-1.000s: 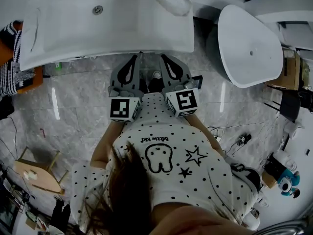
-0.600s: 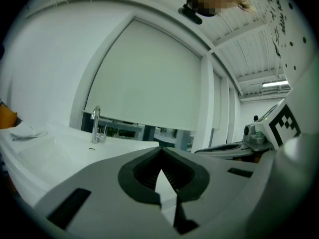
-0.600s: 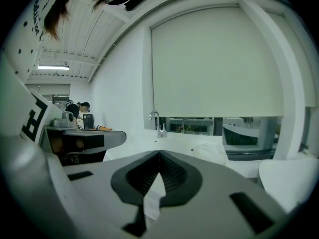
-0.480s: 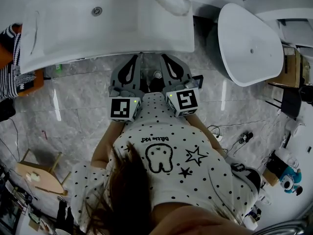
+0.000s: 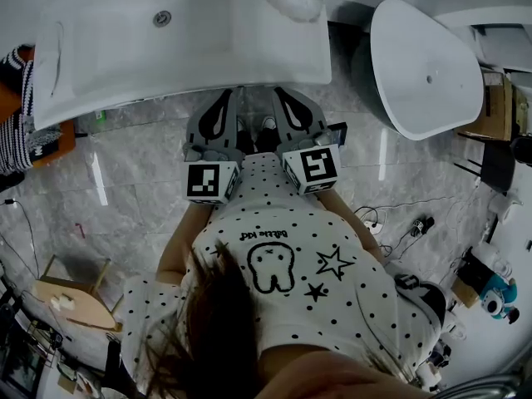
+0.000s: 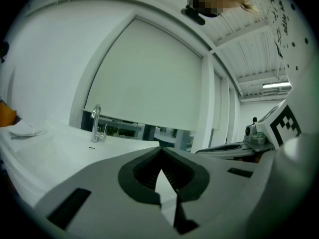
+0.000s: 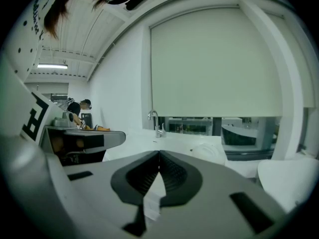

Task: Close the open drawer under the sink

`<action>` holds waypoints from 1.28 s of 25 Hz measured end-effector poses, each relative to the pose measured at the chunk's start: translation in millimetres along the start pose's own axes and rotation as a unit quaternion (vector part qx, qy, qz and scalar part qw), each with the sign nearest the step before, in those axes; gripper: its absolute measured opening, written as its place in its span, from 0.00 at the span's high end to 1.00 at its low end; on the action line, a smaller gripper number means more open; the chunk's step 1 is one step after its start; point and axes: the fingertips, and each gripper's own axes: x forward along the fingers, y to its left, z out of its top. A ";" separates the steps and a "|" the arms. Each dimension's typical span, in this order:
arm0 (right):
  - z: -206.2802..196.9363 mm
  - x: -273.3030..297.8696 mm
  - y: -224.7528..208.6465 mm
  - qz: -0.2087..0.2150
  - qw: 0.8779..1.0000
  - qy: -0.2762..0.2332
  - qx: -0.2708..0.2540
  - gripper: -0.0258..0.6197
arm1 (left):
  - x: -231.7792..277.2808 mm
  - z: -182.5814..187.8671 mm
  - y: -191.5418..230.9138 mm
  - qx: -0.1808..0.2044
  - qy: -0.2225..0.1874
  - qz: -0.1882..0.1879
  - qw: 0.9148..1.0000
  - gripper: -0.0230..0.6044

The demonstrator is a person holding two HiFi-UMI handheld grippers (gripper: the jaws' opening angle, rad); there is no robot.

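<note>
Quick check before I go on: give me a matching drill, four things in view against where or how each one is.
Things:
1 sink
2 left gripper
3 oval tub
4 wooden stool

Place or state:
A on the floor, lower left
B jaws shut, nothing between them
C top of the head view
D right of the sink

Pairs: 1-C, 2-B, 3-D, 4-A

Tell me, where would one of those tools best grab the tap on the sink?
Probably the upright stem of the tap, coming level from the front across the sink, jaws either side. It stands slim and vertical, its spout curving over only at the top, so the straight part gives two parallel sides.
</note>
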 end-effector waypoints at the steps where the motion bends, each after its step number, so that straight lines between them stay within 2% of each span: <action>1: 0.5 1.4 -0.2 0.000 1.000 0.000 -0.001 0.94 | 1.3 0.9 1.3 0.000 -0.004 0.000 1.000 0.96; 14: 2.4 -4.7 2.4 -0.003 1.000 -0.006 -0.012 0.94 | 0.8 7.4 -2.9 0.002 -0.002 -0.004 1.000 0.96; 32: -7.7 -38.4 -42.8 0.019 1.000 -0.003 -0.019 0.94 | 14.2 -0.1 -60.2 0.005 0.000 0.011 1.000 0.96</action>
